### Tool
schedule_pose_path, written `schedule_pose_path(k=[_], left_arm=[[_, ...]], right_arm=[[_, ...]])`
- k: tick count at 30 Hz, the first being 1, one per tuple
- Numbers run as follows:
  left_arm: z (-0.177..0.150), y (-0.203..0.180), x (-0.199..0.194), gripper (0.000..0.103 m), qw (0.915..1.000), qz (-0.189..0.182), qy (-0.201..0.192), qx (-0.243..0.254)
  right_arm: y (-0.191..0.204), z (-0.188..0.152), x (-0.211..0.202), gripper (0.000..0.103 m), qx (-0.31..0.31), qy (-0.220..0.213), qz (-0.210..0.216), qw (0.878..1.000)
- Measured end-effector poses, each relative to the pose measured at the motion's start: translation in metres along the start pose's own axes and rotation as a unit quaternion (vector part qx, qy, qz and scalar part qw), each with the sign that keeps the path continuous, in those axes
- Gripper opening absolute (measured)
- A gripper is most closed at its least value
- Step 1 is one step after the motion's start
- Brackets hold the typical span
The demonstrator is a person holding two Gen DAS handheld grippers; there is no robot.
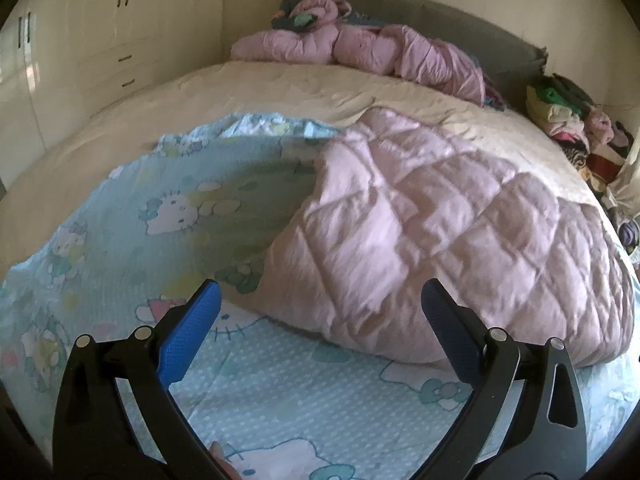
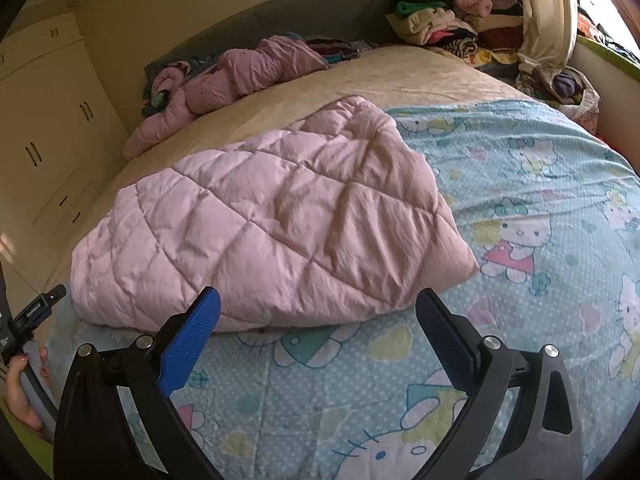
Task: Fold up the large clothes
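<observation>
Two covers lie on the bed (image 1: 168, 92): a light blue cartoon-print sheet (image 2: 520, 200) spread under both grippers, and on it a folded pink quilt (image 2: 272, 224) just ahead of them. Farther ahead, a rumpled pink bundle (image 1: 360, 50) rests by the headboard. Left gripper (image 1: 320, 300) and right gripper (image 2: 318, 304) hover with jaws wide apart, holding nothing.
</observation>
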State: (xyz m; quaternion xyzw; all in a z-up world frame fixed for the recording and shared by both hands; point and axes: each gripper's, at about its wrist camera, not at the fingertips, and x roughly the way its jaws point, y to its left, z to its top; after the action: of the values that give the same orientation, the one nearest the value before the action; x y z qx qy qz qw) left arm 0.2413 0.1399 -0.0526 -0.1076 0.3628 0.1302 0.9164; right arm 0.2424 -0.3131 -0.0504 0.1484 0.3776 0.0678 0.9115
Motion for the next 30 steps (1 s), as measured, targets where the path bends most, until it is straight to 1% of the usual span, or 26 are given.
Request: schedule_pose_path(k=[2, 5, 8, 12, 14, 16, 19, 21, 24, 25, 26, 28, 30], left_arm=[[-0.002, 0.003, 0.005, 0.094, 0.9999, -0.002, 0.010, -0.007], [-0.007, 0.004, 0.012, 0.094, 0.9995, -0.008, 0.027, -0.015], [-0.011, 0.007, 0.022, 0.093, 0.9980, -0.024, 0.049, -0.030], [-0.015, 0.010, 0.032, 0.094, 0.9954, -0.042, 0.068, -0.053], [-0.017, 0.014, 0.038, 0.094, 0.9924, -0.059, 0.076, -0.076], [-0.021, 0.020, 0.044, 0.094, 0.9870, -0.082, 0.089, -0.106], [-0.028, 0.033, 0.055, 0.094, 0.9707, -0.125, 0.113, -0.171], [-0.032, 0.041, 0.061, 0.094, 0.9574, -0.154, 0.125, -0.210], [-0.034, 0.041, 0.066, 0.094, 0.9531, -0.167, 0.120, -0.222], [-0.034, 0.042, 0.068, 0.094, 0.9506, -0.173, 0.119, -0.229], [-0.036, 0.044, 0.072, 0.094, 0.9459, -0.181, 0.117, -0.242], [-0.035, 0.047, 0.077, 0.094, 0.9406, -0.189, 0.113, -0.258], [-0.034, 0.047, 0.080, 0.094, 0.9384, -0.193, 0.107, -0.265]], right_arm=[[-0.004, -0.003, 0.002, 0.098, 0.006, 0.004, -0.003, 1.000], [-0.017, -0.005, 0.007, 0.098, 0.033, 0.016, -0.003, 0.999], [-0.027, -0.007, 0.013, 0.098, 0.055, 0.025, 0.002, 0.998], [-0.042, -0.011, 0.025, 0.098, 0.093, 0.048, 0.014, 0.994], [-0.047, -0.012, 0.032, 0.098, 0.104, 0.060, 0.013, 0.993], [-0.049, -0.013, 0.039, 0.098, 0.108, 0.070, 0.007, 0.992], [-0.054, -0.014, 0.048, 0.098, 0.130, 0.080, 0.021, 0.988], [-0.057, -0.014, 0.055, 0.098, 0.148, 0.087, 0.035, 0.985], [-0.062, -0.012, 0.063, 0.098, 0.173, 0.092, 0.061, 0.979], [-0.063, -0.010, 0.064, 0.098, 0.180, 0.092, 0.066, 0.977], [-0.066, -0.008, 0.067, 0.098, 0.191, 0.092, 0.076, 0.974], [-0.070, -0.004, 0.070, 0.098, 0.207, 0.093, 0.087, 0.970], [-0.073, 0.000, 0.074, 0.098, 0.215, 0.092, 0.094, 0.968]])
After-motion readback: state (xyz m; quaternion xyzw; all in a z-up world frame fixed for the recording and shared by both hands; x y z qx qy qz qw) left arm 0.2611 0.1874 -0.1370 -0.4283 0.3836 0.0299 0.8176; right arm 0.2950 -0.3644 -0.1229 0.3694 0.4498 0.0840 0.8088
